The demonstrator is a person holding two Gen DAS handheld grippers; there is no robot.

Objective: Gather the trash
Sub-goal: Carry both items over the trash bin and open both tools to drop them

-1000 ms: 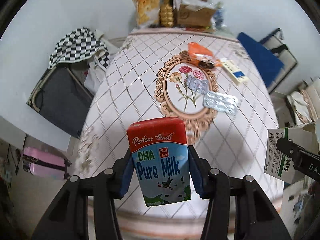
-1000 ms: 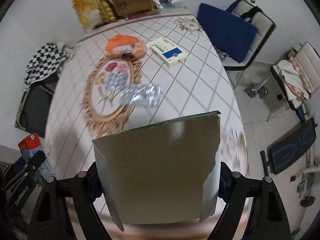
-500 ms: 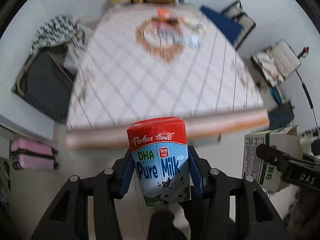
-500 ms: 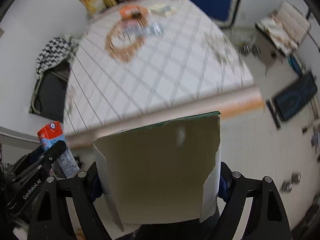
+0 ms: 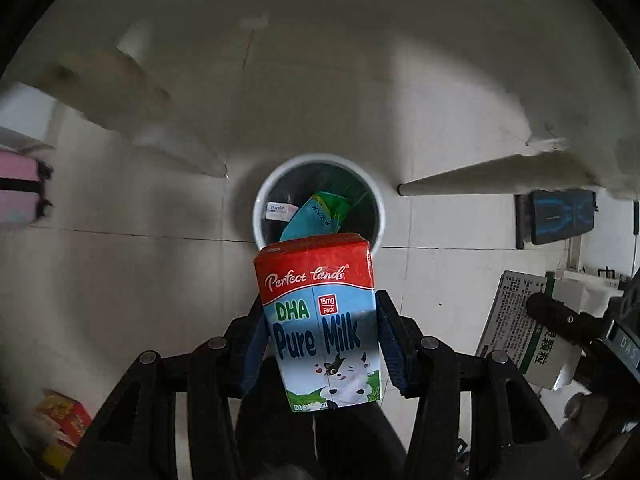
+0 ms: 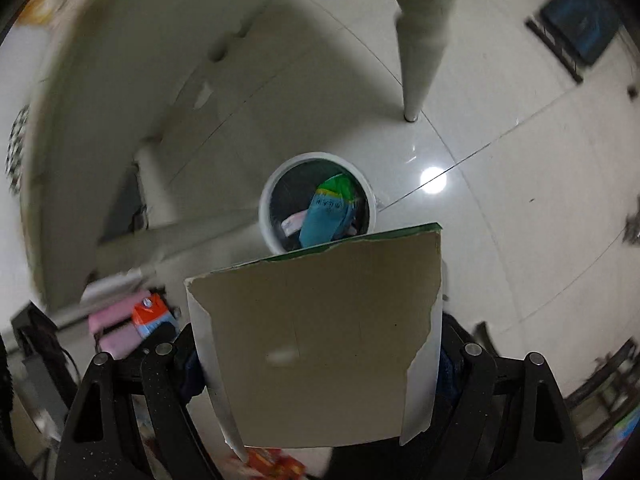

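Observation:
My left gripper point(image 5: 320, 340) is shut on a red and blue "Pure Milk" carton point(image 5: 320, 320), held upright above the floor just in front of a white round trash bin point(image 5: 260, 196). The bin holds a teal-green packet point(image 5: 316, 216) and other wrappers. My right gripper point(image 6: 320, 360) is shut on a torn cardboard box point(image 6: 320, 344), brown inside facing me, held just short of the same bin point(image 6: 268, 232). The box also shows at the right of the left wrist view point(image 5: 516, 324). The milk carton shows small at the left of the right wrist view point(image 6: 150, 316).
The bin stands on pale floor tiles beneath the table. White table legs point(image 5: 480, 174) point(image 6: 416, 40) stand beside it. A pink suitcase point(image 5: 18, 188) is at the left. A red-yellow box point(image 5: 60, 432) lies on the floor near left. A dark mat point(image 5: 560, 216) lies at right.
Both grippers have swung down from the tabletop to the floor under the table. The bin is now in view ahead of both. Both still hold their items.

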